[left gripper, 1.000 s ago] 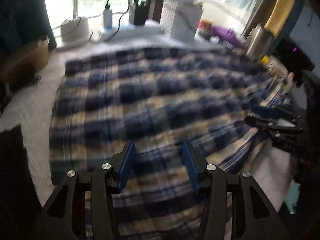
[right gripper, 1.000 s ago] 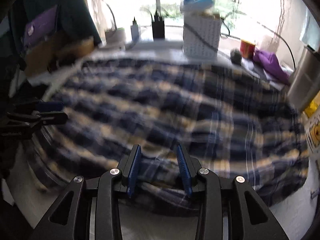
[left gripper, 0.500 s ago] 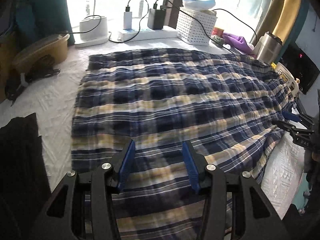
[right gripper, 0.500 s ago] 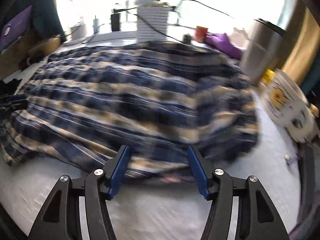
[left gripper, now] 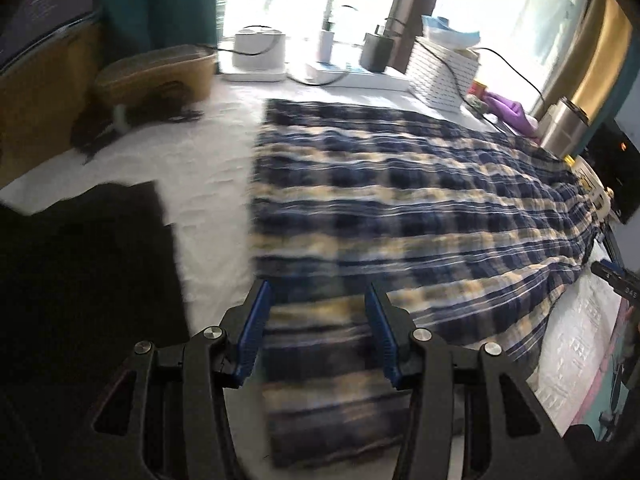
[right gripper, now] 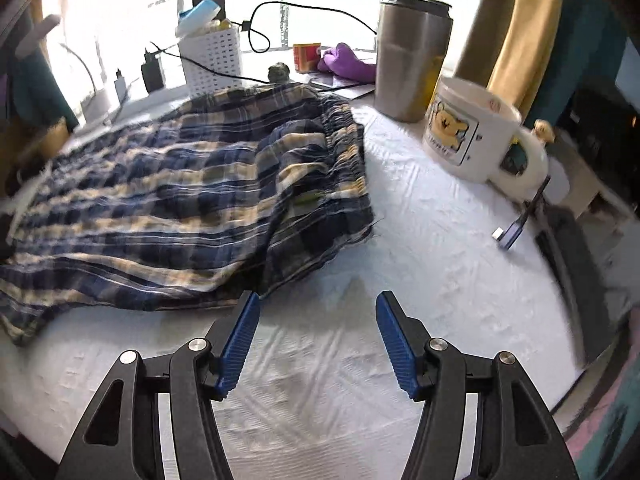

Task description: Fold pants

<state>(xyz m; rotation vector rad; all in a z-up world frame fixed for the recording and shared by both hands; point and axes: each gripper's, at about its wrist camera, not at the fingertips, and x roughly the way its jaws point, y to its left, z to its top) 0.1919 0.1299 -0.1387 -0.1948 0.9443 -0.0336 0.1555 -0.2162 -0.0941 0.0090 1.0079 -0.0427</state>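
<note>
The blue, cream and white plaid cotton pants (left gripper: 400,200) are lying spread over the white textured counter (left gripper: 208,168). The black left gripper (left gripper: 316,320) is hovering over the pants' near edge, blue-padded jaws standing apart around blurred plaid cloth.

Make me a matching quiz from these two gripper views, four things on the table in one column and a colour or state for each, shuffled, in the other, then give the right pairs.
Things:
1. pants
2. tumbler
3. mug
4. right gripper

Descriptions:
A. white, with a cartoon bear printed on it
B. open, with only white cloth beneath it
C. blue and cream plaid, spread flat
D. bare metal, standing upright

Pairs: 1-C, 2-D, 3-A, 4-B
</note>
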